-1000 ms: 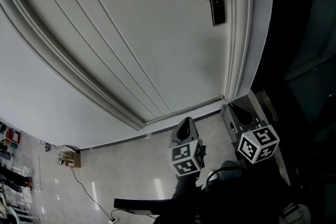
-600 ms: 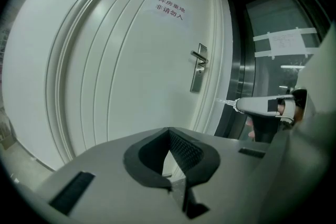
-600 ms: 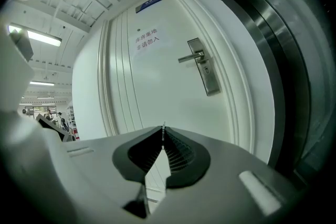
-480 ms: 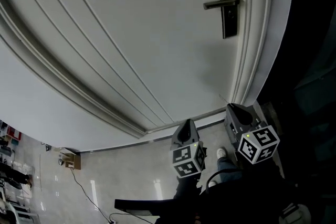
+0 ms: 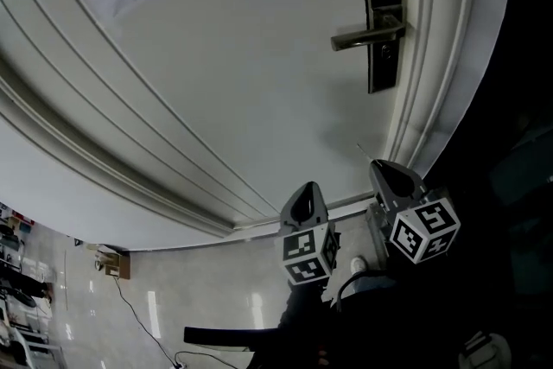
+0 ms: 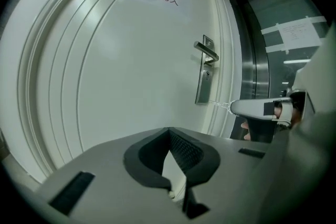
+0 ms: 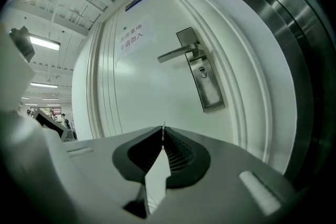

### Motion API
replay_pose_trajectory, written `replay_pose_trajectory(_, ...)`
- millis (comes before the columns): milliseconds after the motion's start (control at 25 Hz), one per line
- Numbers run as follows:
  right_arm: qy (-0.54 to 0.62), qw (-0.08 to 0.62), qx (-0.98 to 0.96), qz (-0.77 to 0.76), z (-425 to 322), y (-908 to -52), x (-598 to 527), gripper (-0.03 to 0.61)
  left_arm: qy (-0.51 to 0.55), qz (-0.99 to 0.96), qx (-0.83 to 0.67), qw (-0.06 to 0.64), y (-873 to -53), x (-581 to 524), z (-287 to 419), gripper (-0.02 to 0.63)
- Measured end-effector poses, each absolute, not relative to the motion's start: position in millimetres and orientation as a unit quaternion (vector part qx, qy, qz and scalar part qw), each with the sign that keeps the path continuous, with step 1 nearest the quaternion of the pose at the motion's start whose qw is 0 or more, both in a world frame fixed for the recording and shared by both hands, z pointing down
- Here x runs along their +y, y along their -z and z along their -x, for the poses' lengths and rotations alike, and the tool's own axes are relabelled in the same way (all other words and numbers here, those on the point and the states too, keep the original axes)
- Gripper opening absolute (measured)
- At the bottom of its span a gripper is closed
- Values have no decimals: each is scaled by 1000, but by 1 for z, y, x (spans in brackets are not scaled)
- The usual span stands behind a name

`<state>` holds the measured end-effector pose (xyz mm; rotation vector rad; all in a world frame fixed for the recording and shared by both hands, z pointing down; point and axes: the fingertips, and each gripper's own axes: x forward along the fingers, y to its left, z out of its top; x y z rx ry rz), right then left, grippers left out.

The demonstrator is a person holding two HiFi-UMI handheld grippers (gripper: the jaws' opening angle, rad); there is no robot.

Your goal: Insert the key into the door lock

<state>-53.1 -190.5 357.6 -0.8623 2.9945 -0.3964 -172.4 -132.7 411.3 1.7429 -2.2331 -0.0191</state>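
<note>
White door [image 7: 131, 97] fills the space ahead of both grippers. Your right gripper [image 7: 163, 131] is clamped on the key [image 6: 220, 104], whose thin blade sticks out just past the jaw tips toward the door, well short of the lock. From that gripper, the lock plate [image 7: 201, 79] is a dark metal strip above and to the right of the blade. A lever handle [image 7: 177, 53] crosses it, and the small keyhole [image 7: 202, 73] sits just below the lever. Your left gripper [image 6: 168, 132] rides just left of the right one, with its jaws pressed together on nothing and clear of the door. To do this well, you likely need to lift the right gripper up and rightward until the blade lines up with the keyhole. Square it to the plate and approach slowly from below the lever. Whether the blade's flat matches the slot cannot be told, so check before pushing. The grip looks thin, and a skewed push could twist the key.
</note>
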Motion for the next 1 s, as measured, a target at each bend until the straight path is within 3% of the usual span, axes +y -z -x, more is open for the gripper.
replay_pose_trajectory(1000, -30, 45, 938, 342, 37, -272, -305, 13, 32, -683, -728, 54, -301, -282, 140, 2)
